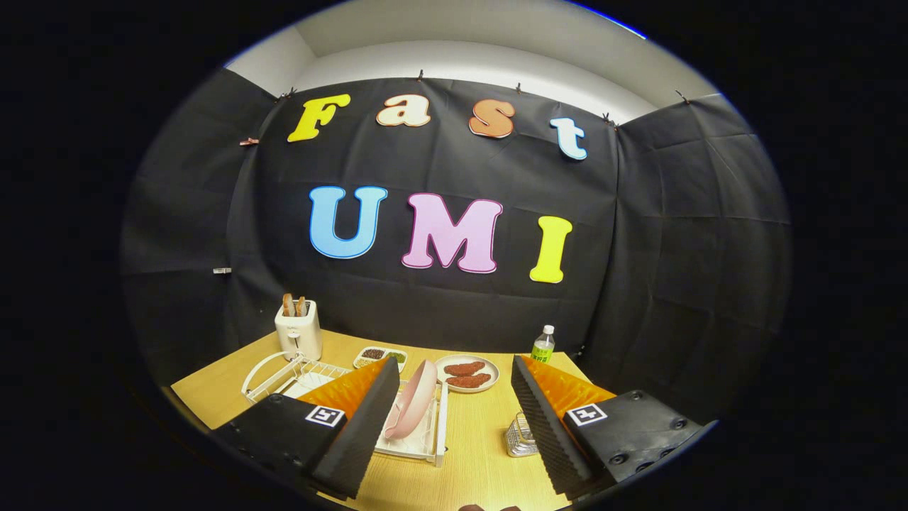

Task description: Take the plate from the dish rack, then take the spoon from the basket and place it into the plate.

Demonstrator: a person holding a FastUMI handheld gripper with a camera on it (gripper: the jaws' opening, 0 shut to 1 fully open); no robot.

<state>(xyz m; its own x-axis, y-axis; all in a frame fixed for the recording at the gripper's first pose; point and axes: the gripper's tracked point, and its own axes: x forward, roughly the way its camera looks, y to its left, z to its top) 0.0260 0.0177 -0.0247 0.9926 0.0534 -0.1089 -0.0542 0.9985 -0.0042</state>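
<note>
A pink plate (413, 399) stands on edge in a white dish rack (428, 446) on the wooden table, just ahead of my left finger (369, 419) and partly hidden by it. My gripper (454, 369) is open, held above the table with nothing between its fingers. A small wire basket (520, 437) sits close beside my right finger (540, 419), half hidden behind it; I cannot make out the spoon in it.
A white toaster (299, 332) with toast stands at the back left beside a white wire rack (284, 375). Beyond the fingers are a small dish of seeds (379, 355), a plate of brown food (467, 373) and a bottle (543, 345).
</note>
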